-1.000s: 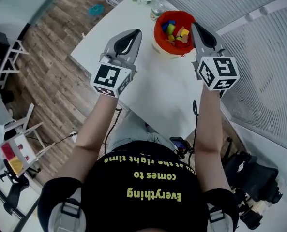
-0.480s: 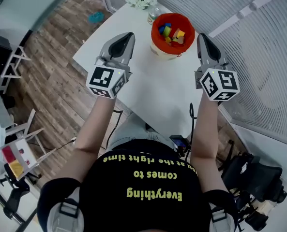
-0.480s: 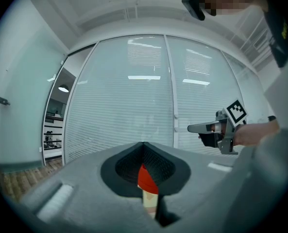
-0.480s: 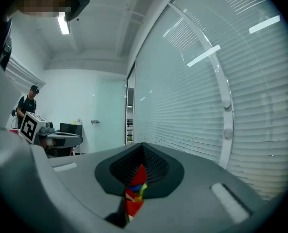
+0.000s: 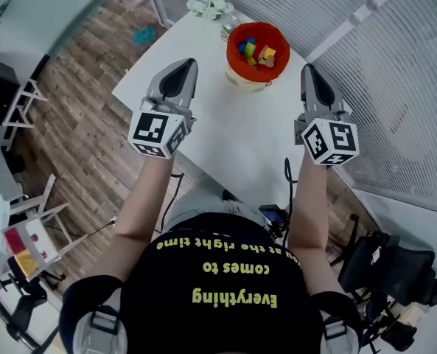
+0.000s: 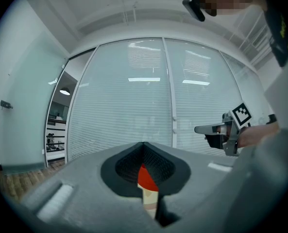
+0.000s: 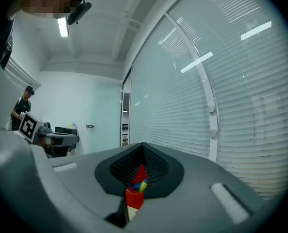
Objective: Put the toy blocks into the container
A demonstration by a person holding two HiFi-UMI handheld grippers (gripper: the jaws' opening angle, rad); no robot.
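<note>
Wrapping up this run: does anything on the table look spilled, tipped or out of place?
Nothing stands out. The red container stands upright on the white table, toy blocks inside, none loose beside it. Left claw and right claw are shut, empty.

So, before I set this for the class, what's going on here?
A person holds a grey two-jaw gripper in each hand, level above the white table. The left gripper and the right gripper are both shut and empty. The colourful toy blocks lie inside the red round container at the table's far end, between and beyond the two grippers. No loose block shows on the table.
</note>
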